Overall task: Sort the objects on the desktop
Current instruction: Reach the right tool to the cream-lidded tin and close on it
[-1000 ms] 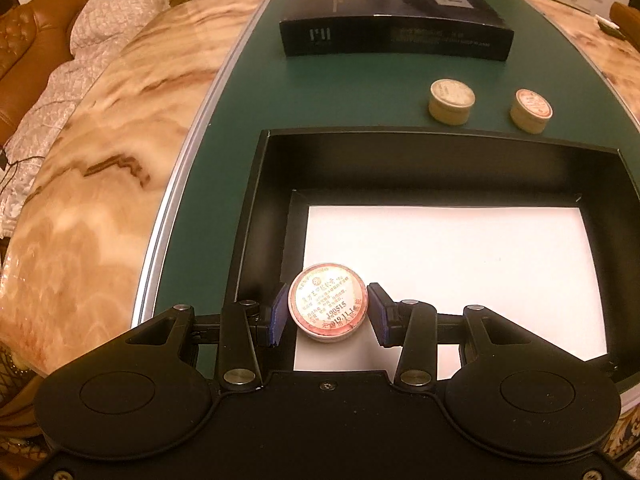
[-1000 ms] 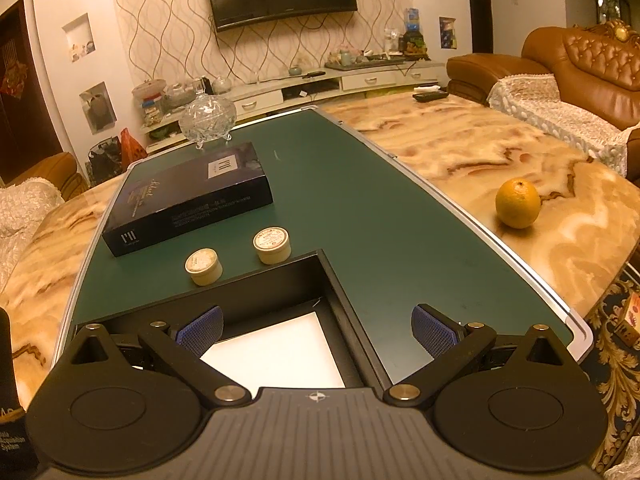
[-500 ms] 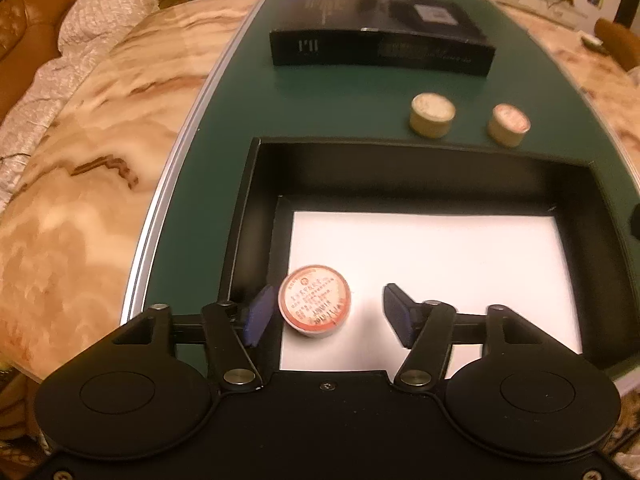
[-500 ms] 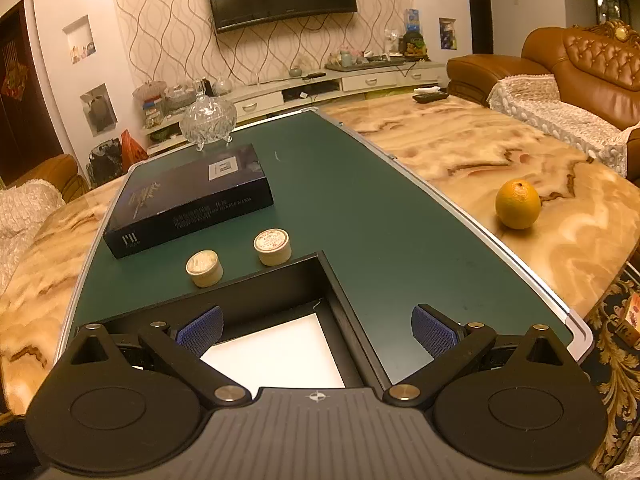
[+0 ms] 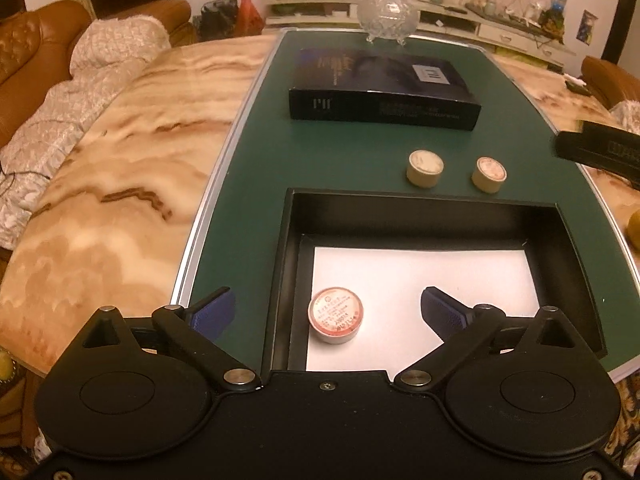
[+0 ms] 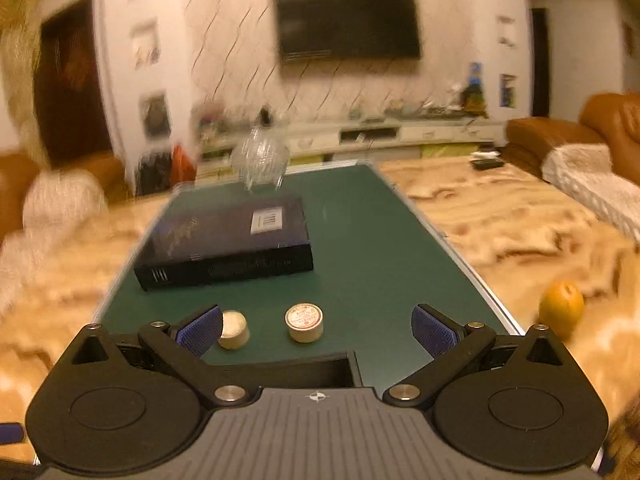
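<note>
A round tin with a red label lies on the white floor of the black open box, near its front left corner. My left gripper is open above it, with nothing between the blue pads. Two more small round tins stand on the green mat beyond the box: one plain, one red-labelled. My right gripper is open and empty, facing these two tins over the box's far wall.
A long dark box lies across the green mat behind the tins. A glass lidded bowl stands at the far end. An orange sits on the marble table at right. Sofas flank the table.
My left gripper opened wide, let go of the red-labelled tin in the box, and pulled back and up. My right gripper swung forward toward the two tins; its view is blurred by motion.
</note>
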`<control>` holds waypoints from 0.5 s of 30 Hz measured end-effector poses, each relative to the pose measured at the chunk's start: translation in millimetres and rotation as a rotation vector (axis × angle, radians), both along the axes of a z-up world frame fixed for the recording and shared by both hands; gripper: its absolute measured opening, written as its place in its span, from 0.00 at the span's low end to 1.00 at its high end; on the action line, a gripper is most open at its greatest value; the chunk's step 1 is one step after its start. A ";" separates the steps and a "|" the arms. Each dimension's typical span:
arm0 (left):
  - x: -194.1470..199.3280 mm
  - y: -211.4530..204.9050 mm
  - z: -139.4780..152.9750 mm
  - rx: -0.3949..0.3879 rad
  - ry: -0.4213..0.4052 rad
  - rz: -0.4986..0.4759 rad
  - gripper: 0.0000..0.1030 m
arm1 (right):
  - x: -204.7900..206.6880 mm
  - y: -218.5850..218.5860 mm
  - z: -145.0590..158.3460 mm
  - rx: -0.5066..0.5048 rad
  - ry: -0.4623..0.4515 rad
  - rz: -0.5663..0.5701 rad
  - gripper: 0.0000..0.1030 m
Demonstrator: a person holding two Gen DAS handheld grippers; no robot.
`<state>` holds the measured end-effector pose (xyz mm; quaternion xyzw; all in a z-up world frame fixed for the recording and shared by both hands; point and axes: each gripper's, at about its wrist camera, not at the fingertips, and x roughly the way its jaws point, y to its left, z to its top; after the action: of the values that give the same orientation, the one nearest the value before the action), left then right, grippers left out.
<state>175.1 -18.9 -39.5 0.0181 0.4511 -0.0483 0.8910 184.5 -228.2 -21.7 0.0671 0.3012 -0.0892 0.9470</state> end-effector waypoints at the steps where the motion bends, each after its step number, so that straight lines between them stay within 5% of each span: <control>1: 1.4 1.9 -0.2 -0.004 0.002 0.006 0.98 | 18.7 -3.7 -2.9 0.008 0.055 0.015 1.00; 7: 5.8 10.2 -9.6 0.020 0.022 0.032 0.99 | 104.7 -24.8 -36.6 0.113 0.286 0.053 1.00; 15: 8.8 17.4 -19.2 0.000 0.048 0.026 0.99 | 151.6 -27.1 -64.3 0.146 0.367 0.103 0.92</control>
<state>183.9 -1.5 -58.7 0.0109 0.4727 -0.0370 0.8804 336.1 -255.3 -86.0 0.1029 0.4776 -0.0295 0.8720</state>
